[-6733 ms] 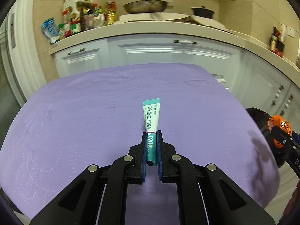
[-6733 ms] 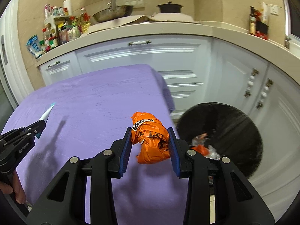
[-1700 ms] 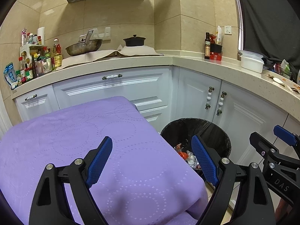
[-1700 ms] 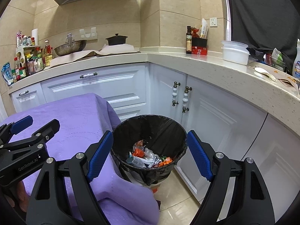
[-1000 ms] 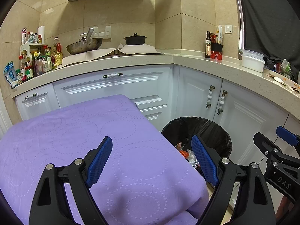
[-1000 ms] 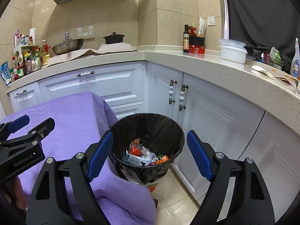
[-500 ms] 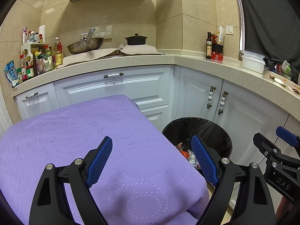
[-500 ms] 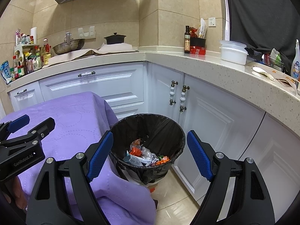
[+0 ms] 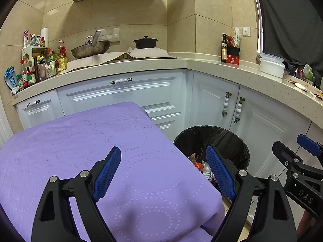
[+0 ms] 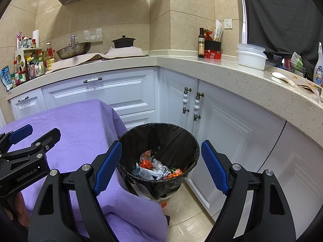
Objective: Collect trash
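Bin (image 10: 161,133) with black liner stands on the floor beside the purple-covered table (image 9: 80,141), holding the trash (image 10: 155,167): orange wrappers, clear plastic, a white-and-teal tube. In the left wrist view the table edge hides most of it. Left gripper (image 9: 163,173) and right gripper (image 10: 161,165) are both spread and empty; seconds earlier they pinched the tube and an orange wrapper.

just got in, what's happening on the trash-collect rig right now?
A person holds both grippers open and empty. The right gripper hangs over the black-lined trash bin, which already holds wrappers. The left gripper sits above the corner of the purple tablecloth, with nothing visible on the cloth. It looks like the collecting is done, or nearly so.
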A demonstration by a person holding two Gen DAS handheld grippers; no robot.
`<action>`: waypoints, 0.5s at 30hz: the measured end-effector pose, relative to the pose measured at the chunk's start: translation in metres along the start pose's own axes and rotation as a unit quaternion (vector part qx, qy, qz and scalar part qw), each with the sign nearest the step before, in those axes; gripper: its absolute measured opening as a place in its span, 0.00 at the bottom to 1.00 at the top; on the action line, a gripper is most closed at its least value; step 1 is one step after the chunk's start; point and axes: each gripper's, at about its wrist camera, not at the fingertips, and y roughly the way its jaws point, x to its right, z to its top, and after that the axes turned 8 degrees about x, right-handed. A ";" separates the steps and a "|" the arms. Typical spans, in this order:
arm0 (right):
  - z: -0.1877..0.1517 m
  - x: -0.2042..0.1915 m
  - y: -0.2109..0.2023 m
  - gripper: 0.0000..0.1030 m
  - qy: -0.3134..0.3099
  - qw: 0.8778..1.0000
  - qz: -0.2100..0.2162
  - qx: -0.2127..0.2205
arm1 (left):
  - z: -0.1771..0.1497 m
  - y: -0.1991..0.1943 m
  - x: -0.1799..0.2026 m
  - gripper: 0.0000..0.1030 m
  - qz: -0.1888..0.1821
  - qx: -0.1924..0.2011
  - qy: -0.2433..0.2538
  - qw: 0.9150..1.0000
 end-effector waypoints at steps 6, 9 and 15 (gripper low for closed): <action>0.000 0.000 0.000 0.77 0.000 1.000 0.000 0.000 | 0.000 0.000 0.000 0.81 0.000 0.000 0.000 1.000; 0.000 0.000 0.000 0.77 0.000 1.000 0.000 0.000 | 0.000 0.000 0.000 0.81 -0.001 -0.001 0.000 1.000; 0.000 0.000 0.000 0.77 0.000 1.000 0.000 0.000 | -0.001 0.002 0.002 0.81 0.000 -0.003 0.001 1.000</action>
